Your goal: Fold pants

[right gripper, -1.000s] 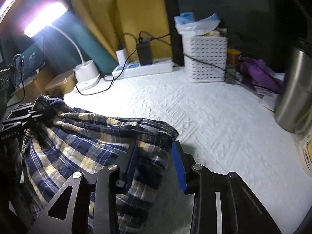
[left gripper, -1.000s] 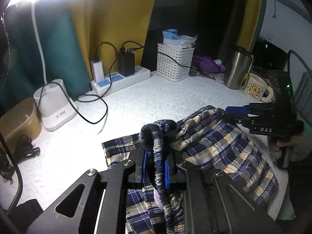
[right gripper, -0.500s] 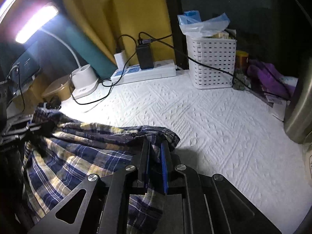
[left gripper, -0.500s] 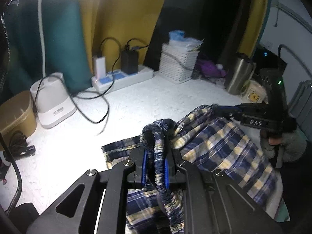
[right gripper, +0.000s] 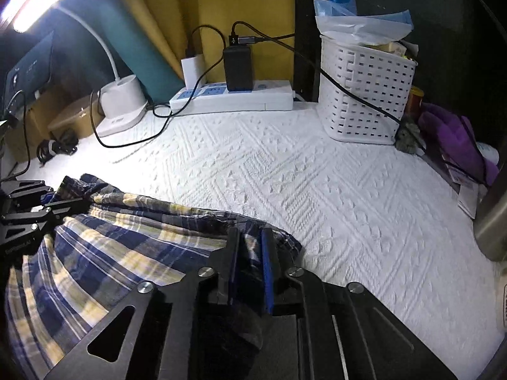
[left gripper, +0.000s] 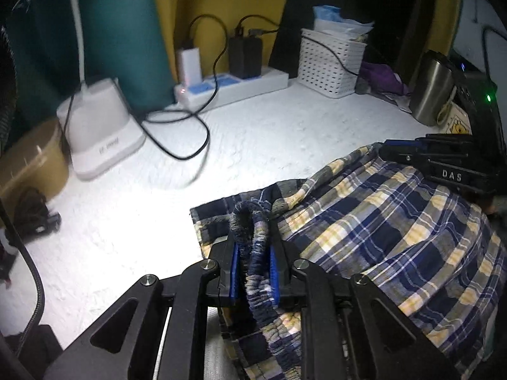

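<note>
While bunched betw. claws, plaid pants look navy/yellow, wrinkled.

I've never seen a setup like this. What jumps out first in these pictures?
The plaid pants, bunched at the near edge of the white textured cover, with the left gripper pinching the waistband as its jaws open and the right gripper clamping a far edge. Behind, a white power strip by the yellow curtain.

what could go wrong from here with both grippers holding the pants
1. The left gripper pinches only the bunched waistband and its jaws are opening, so the plaid pants may slip out mid-fold.
2. The right gripper grips a thin fabric edge; pulling unevenly could skew the fold.
3. The loose black cable lies nearby; dragged cloth might snag it.
</note>
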`<action>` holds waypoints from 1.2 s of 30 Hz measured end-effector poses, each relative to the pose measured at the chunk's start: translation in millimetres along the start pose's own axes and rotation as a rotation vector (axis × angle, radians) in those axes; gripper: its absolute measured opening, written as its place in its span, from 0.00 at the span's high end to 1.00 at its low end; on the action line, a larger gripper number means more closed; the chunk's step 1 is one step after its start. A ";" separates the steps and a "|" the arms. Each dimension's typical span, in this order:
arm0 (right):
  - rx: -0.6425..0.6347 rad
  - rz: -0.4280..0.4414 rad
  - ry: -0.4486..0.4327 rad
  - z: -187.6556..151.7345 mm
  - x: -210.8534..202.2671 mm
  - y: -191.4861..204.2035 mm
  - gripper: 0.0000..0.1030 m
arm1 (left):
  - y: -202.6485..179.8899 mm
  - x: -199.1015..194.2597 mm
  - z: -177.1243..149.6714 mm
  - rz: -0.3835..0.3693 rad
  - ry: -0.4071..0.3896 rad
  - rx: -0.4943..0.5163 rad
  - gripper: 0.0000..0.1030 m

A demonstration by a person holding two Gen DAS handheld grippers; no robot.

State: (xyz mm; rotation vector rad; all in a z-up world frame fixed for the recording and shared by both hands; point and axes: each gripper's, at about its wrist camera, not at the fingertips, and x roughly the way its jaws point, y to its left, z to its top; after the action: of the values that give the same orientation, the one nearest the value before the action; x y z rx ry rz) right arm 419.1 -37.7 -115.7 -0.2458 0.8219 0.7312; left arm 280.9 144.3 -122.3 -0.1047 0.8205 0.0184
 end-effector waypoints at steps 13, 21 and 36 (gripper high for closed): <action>0.112 -0.117 -0.071 -18.7 -51.8 -18.6 0.47 | 18.4 -37.6 7.0 -0.035 -0.045 -0.143 0.55; 0.096 -0.051 -0.076 -35.8 -77.7 7.4 0.44 | 7.8 -65.4 -5.7 -0.055 -0.069 -0.109 0.55; 0.089 -0.146 0.032 -100.4 -67.2 26.3 0.45 | 0.4 -38.1 -34.4 0.058 0.021 -0.031 0.52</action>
State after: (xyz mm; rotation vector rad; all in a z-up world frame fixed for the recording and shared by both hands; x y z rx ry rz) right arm 312.6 -98.6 -131.3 -0.2354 0.8550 0.5538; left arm 229.8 142.2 -117.8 -0.1109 0.8446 0.0847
